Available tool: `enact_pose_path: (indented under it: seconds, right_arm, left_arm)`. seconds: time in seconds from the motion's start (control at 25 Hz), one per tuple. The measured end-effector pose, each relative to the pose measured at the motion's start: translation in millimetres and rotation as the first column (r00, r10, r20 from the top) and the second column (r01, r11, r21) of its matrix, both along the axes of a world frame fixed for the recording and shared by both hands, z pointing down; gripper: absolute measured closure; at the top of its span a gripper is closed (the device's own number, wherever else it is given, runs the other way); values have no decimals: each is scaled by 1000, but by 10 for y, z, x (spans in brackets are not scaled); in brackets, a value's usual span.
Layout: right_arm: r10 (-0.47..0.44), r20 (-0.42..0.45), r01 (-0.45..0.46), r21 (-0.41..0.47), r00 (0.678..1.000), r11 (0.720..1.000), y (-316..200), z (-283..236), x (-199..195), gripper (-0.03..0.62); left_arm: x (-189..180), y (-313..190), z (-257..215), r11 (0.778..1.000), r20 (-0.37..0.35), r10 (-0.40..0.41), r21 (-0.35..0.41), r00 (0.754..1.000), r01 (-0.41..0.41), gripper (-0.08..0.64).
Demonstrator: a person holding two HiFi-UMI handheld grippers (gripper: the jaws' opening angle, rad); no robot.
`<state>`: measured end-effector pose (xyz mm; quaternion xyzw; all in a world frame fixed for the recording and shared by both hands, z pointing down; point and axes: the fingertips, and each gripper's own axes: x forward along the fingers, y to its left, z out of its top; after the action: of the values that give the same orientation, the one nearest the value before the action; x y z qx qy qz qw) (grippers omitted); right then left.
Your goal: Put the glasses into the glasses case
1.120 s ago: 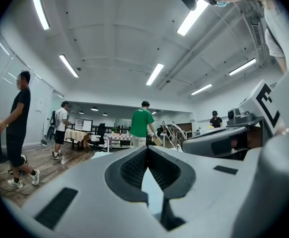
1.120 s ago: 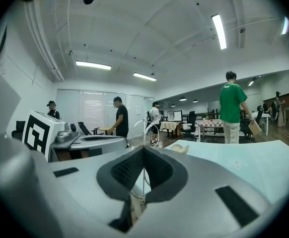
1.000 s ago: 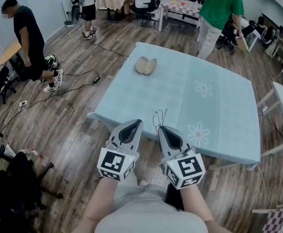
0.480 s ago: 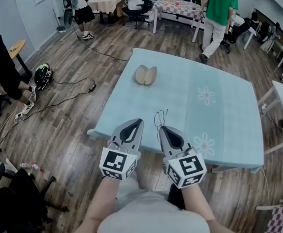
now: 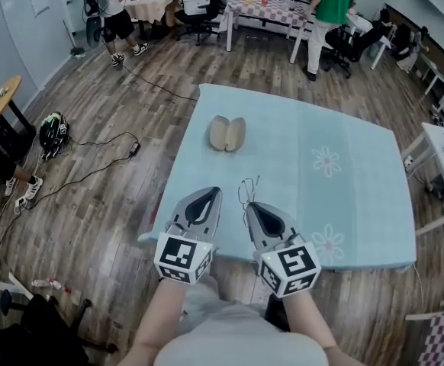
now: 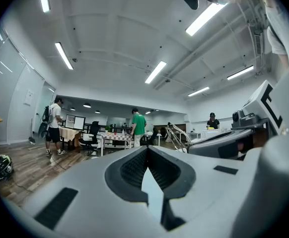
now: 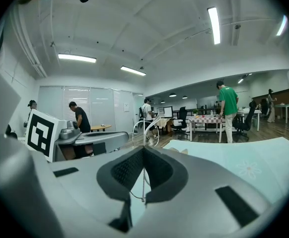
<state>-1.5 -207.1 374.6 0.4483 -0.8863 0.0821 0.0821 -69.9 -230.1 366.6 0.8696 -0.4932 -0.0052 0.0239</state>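
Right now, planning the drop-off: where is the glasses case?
In the head view, the open glasses case lies toward the far left of the blue-clothed table, well ahead of the right gripper, which pinches the glasses.

Open-plan room with a wood-plank floor (image 5: pixel 92 219). A table under a pale blue daisy-print cloth (image 5: pixel 359 204) stands directly ahead of the left gripper (image 5: pixel 214 191) and the right gripper (image 5: pixel 248 204). Far beyond them are a checked-cloth table (image 5: pixel 264 6) and a black office chair (image 5: pixel 203 6). Black cables (image 5: pixel 92 162) lie on the floor to the left of the left gripper. The ceiling is white, with strip lights (image 6: pixel 156 72).

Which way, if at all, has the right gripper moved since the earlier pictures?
Yes, forward: the right gripper now reaches farther past the table's near edge, toward the case.
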Motion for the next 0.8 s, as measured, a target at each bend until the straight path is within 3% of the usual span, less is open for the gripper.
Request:
enact_pose_path:
  seconds: [0.48, 0.8]
  right_arm:
    - [73, 1, -73, -33, 997, 997, -788, 22, -469, 583]
    - [124, 13, -123, -55, 992, 991, -1172, 101, -544, 583]
  left_arm:
    - [-398, -819, -11, 996, -1, 89, -5, 996, -89, 551]
    - [-464, -1250, 51, 991, 7, 132, -8, 991, -132, 551]
